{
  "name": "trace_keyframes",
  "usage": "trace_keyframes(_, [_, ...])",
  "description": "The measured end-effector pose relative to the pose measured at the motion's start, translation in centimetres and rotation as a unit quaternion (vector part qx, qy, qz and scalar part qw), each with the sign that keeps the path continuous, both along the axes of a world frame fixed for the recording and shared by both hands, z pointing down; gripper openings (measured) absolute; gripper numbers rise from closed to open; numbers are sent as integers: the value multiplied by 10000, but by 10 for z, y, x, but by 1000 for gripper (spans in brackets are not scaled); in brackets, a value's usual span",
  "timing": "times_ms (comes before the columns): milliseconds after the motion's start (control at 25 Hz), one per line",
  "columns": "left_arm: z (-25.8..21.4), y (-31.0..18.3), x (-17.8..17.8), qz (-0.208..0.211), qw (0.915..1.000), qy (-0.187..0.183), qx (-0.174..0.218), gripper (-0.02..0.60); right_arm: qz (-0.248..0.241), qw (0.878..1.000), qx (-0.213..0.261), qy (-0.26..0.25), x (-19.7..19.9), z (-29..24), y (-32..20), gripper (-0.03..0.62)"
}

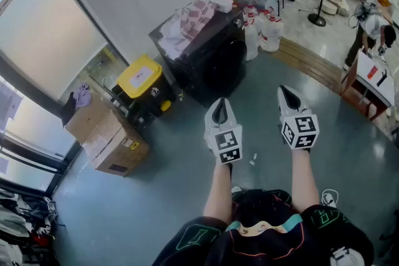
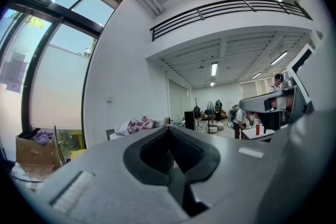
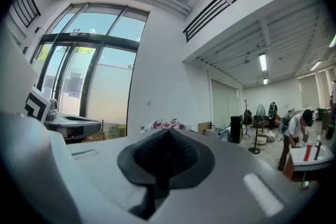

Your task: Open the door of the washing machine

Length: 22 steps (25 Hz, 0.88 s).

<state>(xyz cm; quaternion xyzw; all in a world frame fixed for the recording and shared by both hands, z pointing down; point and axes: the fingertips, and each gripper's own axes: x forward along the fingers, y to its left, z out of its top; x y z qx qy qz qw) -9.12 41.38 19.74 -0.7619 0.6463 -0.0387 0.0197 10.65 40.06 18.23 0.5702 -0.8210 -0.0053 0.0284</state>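
Floor is separating you from the washing machine (image 1: pixel 209 53), the dark cabinet standing against the white wall, well ahead of both tools, with checked cloths (image 1: pixel 190 19) heaped on its top. You are holding the left gripper (image 1: pixel 219 103) and the right gripper (image 1: pixel 287 94) level and side by side, both pointing towards it. Each is clenched on nothing: in both gripper views the dark pads are meeting with no gap and nothing between them.

A yellow-lidded bin (image 1: pixel 141 75) is sitting just beside the machine on one side and white jugs (image 1: pixel 267 31) are crowding the other, so you are probably approaching straight at the front face. That face is showing only as dark shadow from here, and I cannot tell where the door's handle or recess is.

Judging by the kind of thing, you are dealing with a heavy body that is not going to shift and a stiff, hinged door held by a latch, likely slippery on its flat parts. You are best aiming for the handle or the free edge opposite the hinge, parting one pair of jaws first, then pulling along the door's arc.
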Motion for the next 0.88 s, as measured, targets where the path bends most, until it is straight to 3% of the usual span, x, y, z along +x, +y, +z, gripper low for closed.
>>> trace_keyframes(400, [14, -20, -34, 17, 9999, 81, -63, 11, 340, 9994, 75, -56, -22, 7, -24, 12])
trace_keyframes(560, [20, -28, -48, -47, 9997, 214, -112, 11, 203, 9997, 10, -162, -35, 10, -34, 12])
trace_keyframes(880, [50, -41, -49, 44, 9952, 865, -450, 11, 200, 9985, -279, -426, -29, 30, -41, 12])
